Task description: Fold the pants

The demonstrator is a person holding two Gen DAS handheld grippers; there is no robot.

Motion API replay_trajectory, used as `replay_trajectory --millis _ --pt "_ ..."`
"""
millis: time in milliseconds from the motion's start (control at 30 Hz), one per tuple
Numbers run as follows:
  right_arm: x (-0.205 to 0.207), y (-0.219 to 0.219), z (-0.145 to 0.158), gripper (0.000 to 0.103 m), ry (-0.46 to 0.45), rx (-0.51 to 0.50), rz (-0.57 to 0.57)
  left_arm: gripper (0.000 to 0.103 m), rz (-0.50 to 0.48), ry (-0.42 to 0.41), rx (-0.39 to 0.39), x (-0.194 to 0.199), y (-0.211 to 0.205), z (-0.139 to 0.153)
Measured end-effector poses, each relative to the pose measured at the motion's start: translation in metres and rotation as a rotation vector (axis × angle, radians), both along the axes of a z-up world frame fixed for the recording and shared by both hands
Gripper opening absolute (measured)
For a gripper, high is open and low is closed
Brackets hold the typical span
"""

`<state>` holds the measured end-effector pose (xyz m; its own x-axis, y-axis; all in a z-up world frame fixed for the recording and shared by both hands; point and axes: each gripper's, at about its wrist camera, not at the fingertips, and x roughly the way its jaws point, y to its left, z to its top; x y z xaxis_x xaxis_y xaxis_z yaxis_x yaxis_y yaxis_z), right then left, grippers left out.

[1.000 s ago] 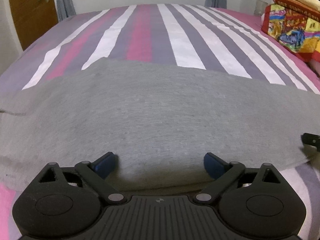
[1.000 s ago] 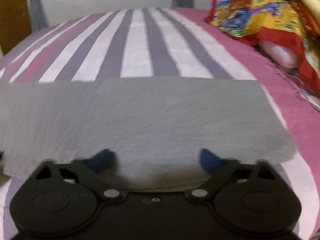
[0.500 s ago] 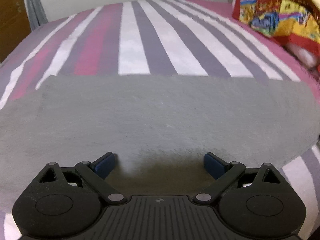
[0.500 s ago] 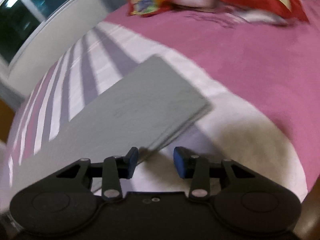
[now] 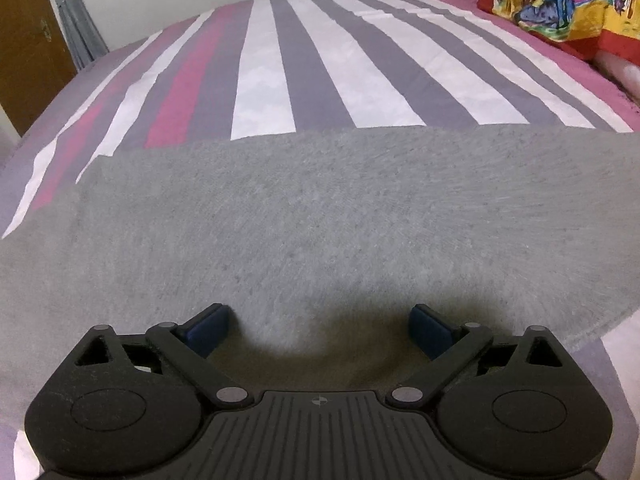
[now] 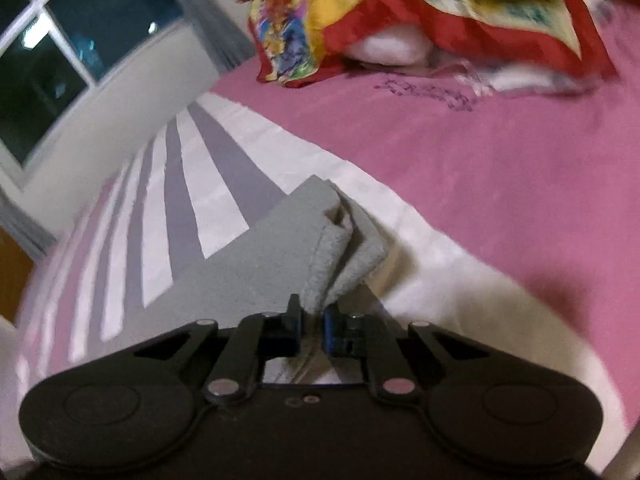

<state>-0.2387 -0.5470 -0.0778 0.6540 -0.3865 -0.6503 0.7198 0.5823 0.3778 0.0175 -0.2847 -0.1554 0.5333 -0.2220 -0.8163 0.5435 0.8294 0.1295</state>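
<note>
Grey pants [image 5: 320, 216] lie flat as a long folded strip across the striped bed. My left gripper [image 5: 320, 326] is open and hovers over the near edge of the pants, its blue pads wide apart and empty. In the right wrist view my right gripper [image 6: 312, 320] is shut on the right end of the grey pants [image 6: 340, 256]. The pinched corner is bunched and lifted off the sheet, and the rest of the strip runs away to the left.
The bed sheet [image 5: 264, 80] has white, purple and pink stripes, with plain pink at the right [image 6: 500, 168]. A colourful red-and-yellow blanket with pillows [image 6: 400, 12] is piled at the right. A window [image 6: 60, 52] and a wooden door [image 5: 28, 44] lie beyond the bed.
My right gripper swung to the right end of the pants, closed on its corner and lifted it. My left gripper stayed open and shifted rightward along the strip.
</note>
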Motion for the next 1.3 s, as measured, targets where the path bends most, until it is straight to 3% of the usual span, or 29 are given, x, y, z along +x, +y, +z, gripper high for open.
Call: replay_trajectory --millis 133,333,500,567,633,667,700,767,833,900,967,1133,1167,1200,1267,1300 --pt "0.021 0.018 0.033 0.010 -0.068 -0.059 0.085 0.095 0.031 0.049 -0.091 0.012 0.022 0.021" --pt "0.094 0.109 0.071 0.010 -0.139 -0.159 0.384 0.095 0.121 0.023 -0.177 0.036 0.092 0.050" --pt "0.151 0.193 0.043 0.010 -0.094 -0.126 0.619 0.095 0.252 0.017 -0.207 0.055 0.156 0.053" --pt "0.168 0.224 0.015 0.010 -0.030 -0.090 0.699 0.095 0.283 0.035 -0.210 0.061 0.175 0.047" --pt "0.181 0.242 -0.012 0.019 0.080 -0.081 0.737 0.095 0.295 0.078 -0.227 0.065 0.187 0.040" --pt "0.185 0.248 -0.025 0.020 0.135 -0.092 0.736 0.096 0.295 0.114 -0.252 0.067 0.191 0.036" --pt "0.182 0.250 -0.027 0.020 0.130 -0.113 0.738 0.096 0.290 0.148 -0.280 0.068 0.192 0.033" --pt "0.175 0.247 -0.019 0.034 0.110 -0.098 0.745 0.096 0.280 0.227 -0.352 0.069 0.193 0.027" --pt "0.161 0.236 0.000 0.049 0.032 -0.057 0.740 0.096 0.281 0.320 -0.436 0.072 0.192 0.021" --pt "0.142 0.224 0.017 0.059 -0.024 -0.090 0.698 0.096 0.292 0.388 -0.511 0.072 0.189 0.016" --pt "0.127 0.213 0.029 0.061 -0.061 -0.104 0.659 0.096 0.297 0.429 -0.555 0.073 0.185 0.011" --pt "0.097 0.181 0.032 0.061 -0.071 -0.095 0.571 0.095 0.274 0.463 -0.583 0.069 0.175 0.005" --pt "0.092 0.180 0.029 0.061 -0.067 -0.089 0.553 0.090 0.270 0.468 -0.587 0.068 0.173 0.003" --pt "0.087 0.177 0.026 0.061 -0.068 -0.079 0.533 0.070 0.266 0.475 -0.593 0.067 0.170 0.001" --pt "0.086 0.169 0.025 0.061 -0.075 -0.060 0.508 0.046 0.247 0.527 -0.613 0.066 0.162 -0.004" --pt "0.082 0.168 0.024 0.061 -0.077 -0.058 0.498 0.045 0.250 0.536 -0.614 0.066 0.158 -0.005"
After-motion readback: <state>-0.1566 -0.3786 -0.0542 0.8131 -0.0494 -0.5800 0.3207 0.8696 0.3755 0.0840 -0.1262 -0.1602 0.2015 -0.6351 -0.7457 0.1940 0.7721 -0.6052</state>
